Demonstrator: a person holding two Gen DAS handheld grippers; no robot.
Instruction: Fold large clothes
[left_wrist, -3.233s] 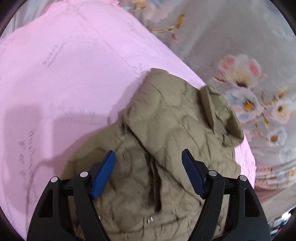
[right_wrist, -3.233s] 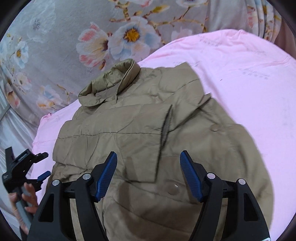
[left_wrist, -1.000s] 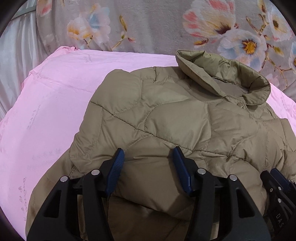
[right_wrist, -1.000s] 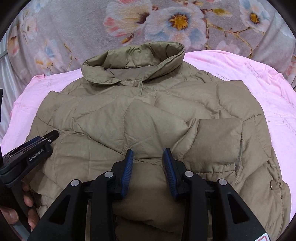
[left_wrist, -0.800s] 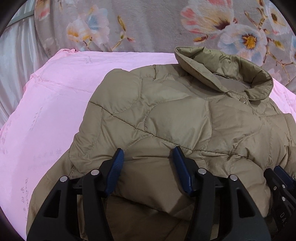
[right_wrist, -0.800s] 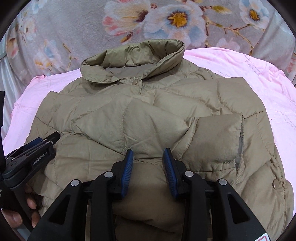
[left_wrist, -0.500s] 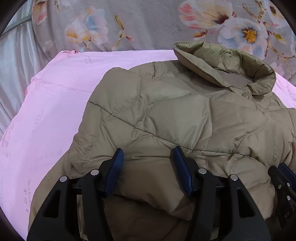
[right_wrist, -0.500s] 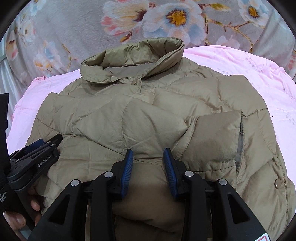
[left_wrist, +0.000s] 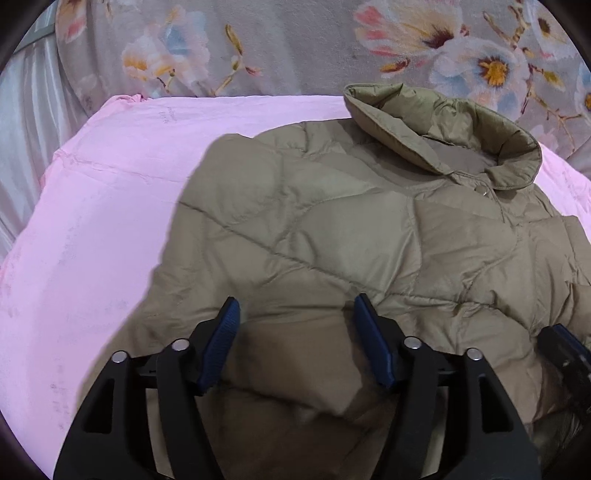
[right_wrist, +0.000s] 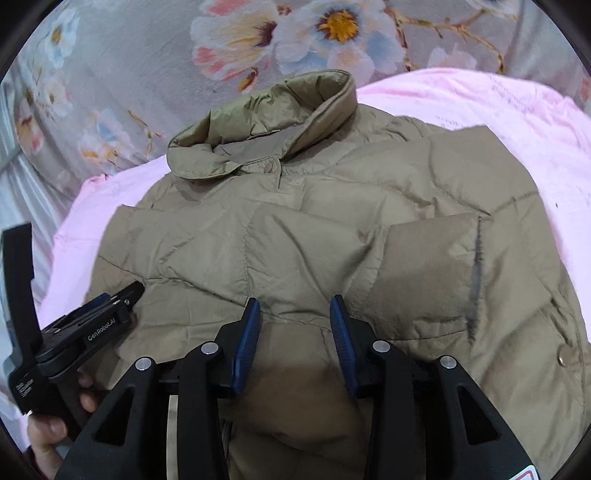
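Note:
A khaki quilted jacket (left_wrist: 332, 229) lies on a pink sheet (left_wrist: 110, 184), collar (left_wrist: 443, 125) at the far end and lower part folded up over the body. My left gripper (left_wrist: 297, 325) sits at the near fold, jaws opening, with the puffy fold loose between its blue pads. In the right wrist view the same jacket (right_wrist: 314, 229) fills the middle. My right gripper (right_wrist: 293, 325) is at the near fold too, a ridge of fabric pinched between its pads, the jaws starting to open. The left gripper (right_wrist: 136, 291) shows at the left, on the jacket's edge.
A grey floral blanket (left_wrist: 295, 44) rises behind the pink sheet (right_wrist: 517, 122). A person's hand (right_wrist: 44, 432) holds the left gripper at the lower left. The jacket's pocket flap (right_wrist: 432, 258) and a snap button (right_wrist: 564, 357) lie to the right.
Since the earliest frames the jacket's lower part has been folded up toward the collar. In the last second the left jaws have widened around the fold and the right jaws have parted slightly.

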